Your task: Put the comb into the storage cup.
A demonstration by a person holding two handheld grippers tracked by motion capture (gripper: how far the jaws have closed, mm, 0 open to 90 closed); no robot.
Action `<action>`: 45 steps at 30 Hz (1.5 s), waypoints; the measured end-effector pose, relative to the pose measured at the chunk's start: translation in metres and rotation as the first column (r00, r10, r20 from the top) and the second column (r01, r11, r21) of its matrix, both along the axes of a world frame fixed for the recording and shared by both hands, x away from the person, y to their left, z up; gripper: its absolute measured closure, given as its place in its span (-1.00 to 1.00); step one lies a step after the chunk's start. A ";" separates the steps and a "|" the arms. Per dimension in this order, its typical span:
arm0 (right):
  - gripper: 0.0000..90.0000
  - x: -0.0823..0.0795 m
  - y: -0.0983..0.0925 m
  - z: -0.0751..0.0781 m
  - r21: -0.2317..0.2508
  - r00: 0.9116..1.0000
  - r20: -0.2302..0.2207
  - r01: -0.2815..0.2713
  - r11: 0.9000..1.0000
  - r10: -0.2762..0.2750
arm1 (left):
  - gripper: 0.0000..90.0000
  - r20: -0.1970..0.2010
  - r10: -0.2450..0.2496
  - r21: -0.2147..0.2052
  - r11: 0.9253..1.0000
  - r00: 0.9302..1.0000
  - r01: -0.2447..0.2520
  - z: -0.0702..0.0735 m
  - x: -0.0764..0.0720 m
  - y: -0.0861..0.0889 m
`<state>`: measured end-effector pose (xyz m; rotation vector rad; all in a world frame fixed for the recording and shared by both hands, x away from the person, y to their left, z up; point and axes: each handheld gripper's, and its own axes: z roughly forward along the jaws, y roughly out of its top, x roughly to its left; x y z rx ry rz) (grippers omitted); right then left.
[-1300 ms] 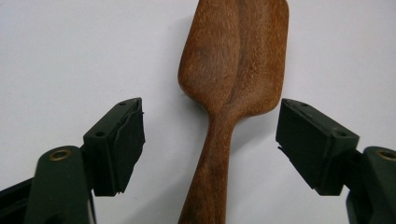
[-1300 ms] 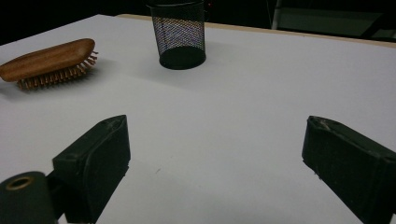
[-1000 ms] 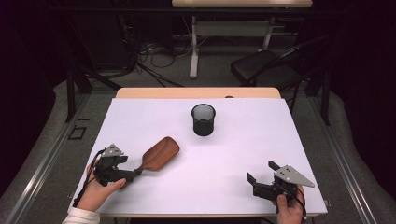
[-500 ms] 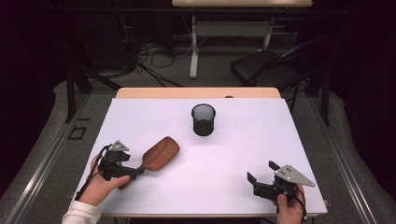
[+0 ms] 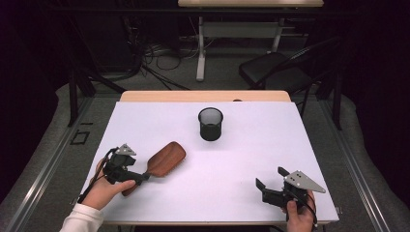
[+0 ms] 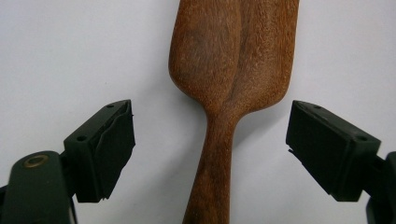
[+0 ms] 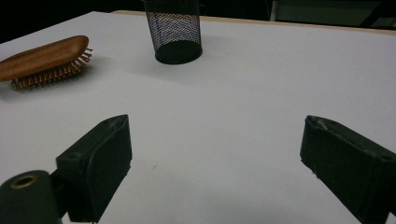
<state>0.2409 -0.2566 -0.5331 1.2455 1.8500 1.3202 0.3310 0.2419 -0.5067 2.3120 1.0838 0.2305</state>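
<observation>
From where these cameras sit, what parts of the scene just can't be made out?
- Wooden hairbrush: in the left gripper view the top and bottom edges cut off its head and handle; its bristles face the table.
- Mesh cup: in the right gripper view the top edge cuts off its rim.
- Mesh cup's inside: too dark and small in the high view.

Layout of the table [image 5: 290, 145] with a brush, a cup and two grippers.

The cup [image 5: 211, 123] stands upright on the table, behind its middle and toward the far edge. The brush [image 5: 163, 159] lies on the table's left half, nearer the person than the cup and well apart from it, bristles down, its head pointing toward the cup. The left gripper [image 5: 126, 173] sits at the near left, its jaws standing apart on either side of the brush handle [image 6: 210, 177] without touching it. The right gripper [image 5: 270, 183] rests at the near right corner, well apart from the brush and the cup, its jaws spread over bare table. A chair [image 5: 275, 72] and a second table [image 5: 251, 4] stand on the floor beyond the far edge.
</observation>
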 end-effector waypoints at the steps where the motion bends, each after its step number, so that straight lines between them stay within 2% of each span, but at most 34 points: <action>1: -0.81 0.000 0.000 0.000 -0.001 1.000 -0.003 -0.002 1.000 0.002 | -0.64 0.000 0.001 0.007 1.000 1.000 -0.001 0.000 0.000 0.000; 14: -0.79 0.000 -0.001 0.000 -0.006 1.000 -0.006 -0.002 1.000 0.002 | -0.62 -0.035 0.010 0.048 0.999 0.999 -0.008 -0.005 0.005 -0.007; 17: -0.79 0.000 -0.001 0.000 -0.005 1.000 -0.003 -0.001 1.000 0.001 | -0.62 -0.045 0.008 0.047 0.999 0.999 -0.005 -0.007 0.006 -0.008; 25: -0.79 0.000 -0.001 0.000 -0.011 1.000 -0.006 -0.004 1.000 0.004 | -0.61 -0.037 -0.023 0.071 0.997 0.999 0.025 -0.010 0.005 -0.011; 29: -0.79 0.000 -0.001 0.000 -0.012 1.000 -0.007 -0.003 1.000 0.003 | -0.52 -0.044 -0.034 0.091 0.995 0.998 0.038 -0.012 0.006 -0.014; 34: -0.79 0.000 -0.001 0.000 -0.011 1.000 -0.006 -0.004 1.000 0.004 | -0.33 -0.071 -0.046 0.135 0.989 0.996 0.056 -0.016 0.007 -0.017; 37: -0.78 0.000 -0.001 0.000 -0.014 1.000 -0.006 -0.004 1.000 0.004 | -0.27 -0.068 -0.052 0.152 0.986 0.996 0.061 -0.017 0.007 -0.018; 45: -0.77 0.000 -0.001 0.000 -0.015 1.000 -0.007 -0.004 1.000 0.004 | -0.02 -0.081 -0.068 0.210 0.974 0.994 0.084 -0.020 0.008 -0.023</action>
